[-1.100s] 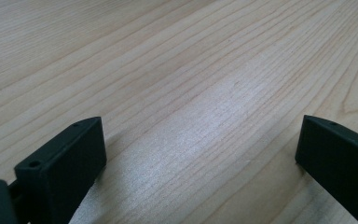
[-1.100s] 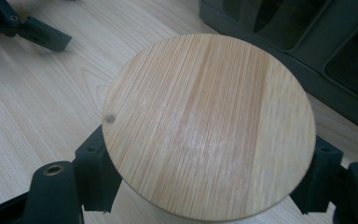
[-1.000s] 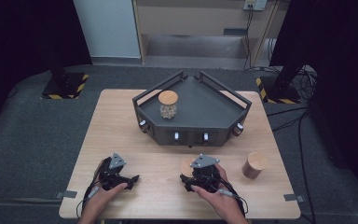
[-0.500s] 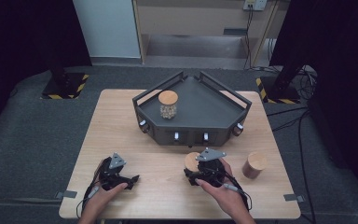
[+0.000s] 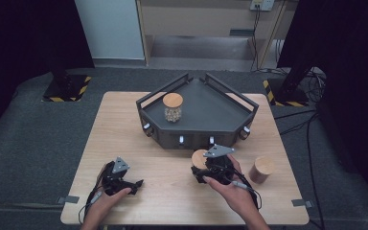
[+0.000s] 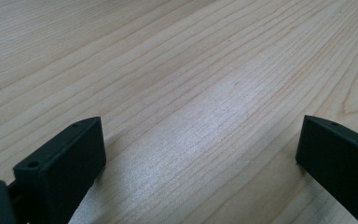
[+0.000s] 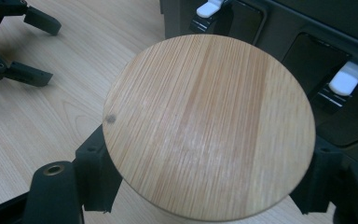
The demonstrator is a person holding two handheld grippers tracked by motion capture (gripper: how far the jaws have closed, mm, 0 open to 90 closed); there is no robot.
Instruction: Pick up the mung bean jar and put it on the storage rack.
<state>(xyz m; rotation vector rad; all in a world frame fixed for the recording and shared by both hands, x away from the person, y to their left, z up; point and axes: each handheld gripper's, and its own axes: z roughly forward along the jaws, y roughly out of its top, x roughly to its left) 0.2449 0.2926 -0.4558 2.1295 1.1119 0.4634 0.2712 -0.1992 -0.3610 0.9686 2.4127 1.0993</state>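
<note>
Right gripper is clamping a wooden-lidded jar just before the dark tray; left gripper is resting on the table, jaws apart, gripping nothing.

A lidded jar stands in the dark tray on the wooden table.

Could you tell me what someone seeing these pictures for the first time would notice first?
Probably the dark angular tray at the back middle of the wooden table, with a wood-lidded jar standing inside at its left. Next, the right tool just in front of the tray, its jaws on either side of a second wood-lidded jar. A third jar stands to its right, and the left tool rests open near the table's front left.
</note>
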